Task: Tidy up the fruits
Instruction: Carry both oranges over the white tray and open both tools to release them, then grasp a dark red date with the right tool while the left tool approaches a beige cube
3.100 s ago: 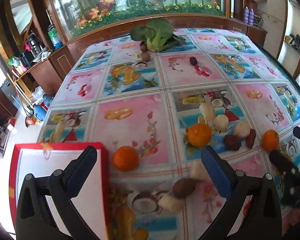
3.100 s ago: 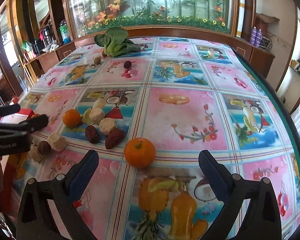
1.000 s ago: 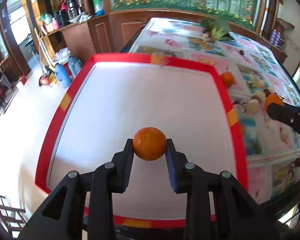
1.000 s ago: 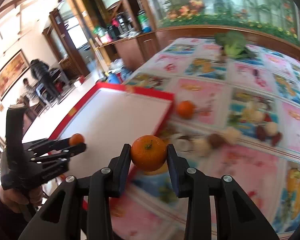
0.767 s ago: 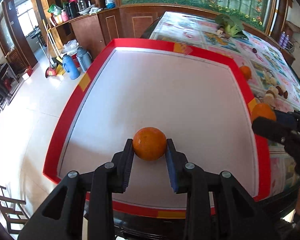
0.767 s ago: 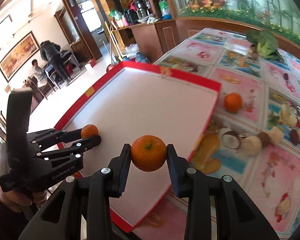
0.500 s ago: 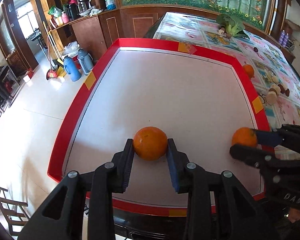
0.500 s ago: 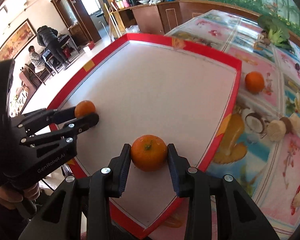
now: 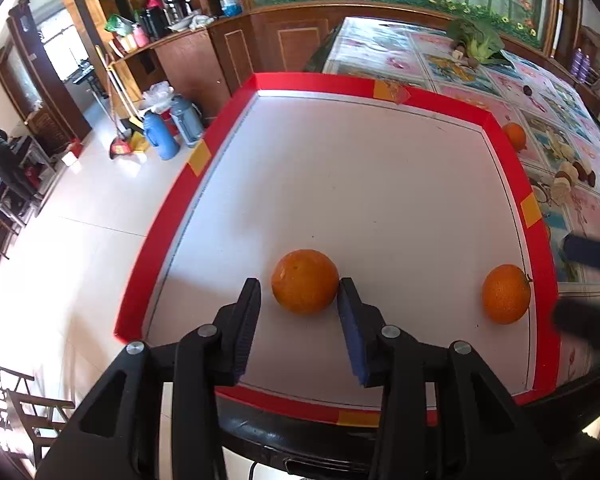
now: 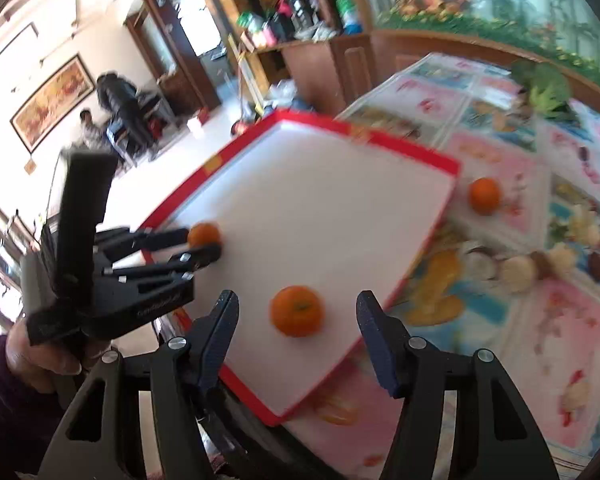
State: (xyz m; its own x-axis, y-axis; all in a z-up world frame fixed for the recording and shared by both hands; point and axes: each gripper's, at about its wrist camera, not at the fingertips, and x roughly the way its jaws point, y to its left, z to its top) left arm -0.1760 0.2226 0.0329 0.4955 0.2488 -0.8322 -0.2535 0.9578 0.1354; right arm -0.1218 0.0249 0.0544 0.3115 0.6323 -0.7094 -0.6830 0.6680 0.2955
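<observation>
A: How should the release be finished?

B: Both claws should be lifted straight back, so neither round orange fruit is nudged on the white red-rimmed tray (image 9: pixel 380 184).

A: Where is each fruit?

B: The left gripper (image 9: pixel 298 320) is spread; one orange (image 9: pixel 305 281) rests between its pads, touching the right one. The right gripper (image 10: pixel 298 334) is spread wide, another orange (image 10: pixel 297 311) lying free between.
</observation>
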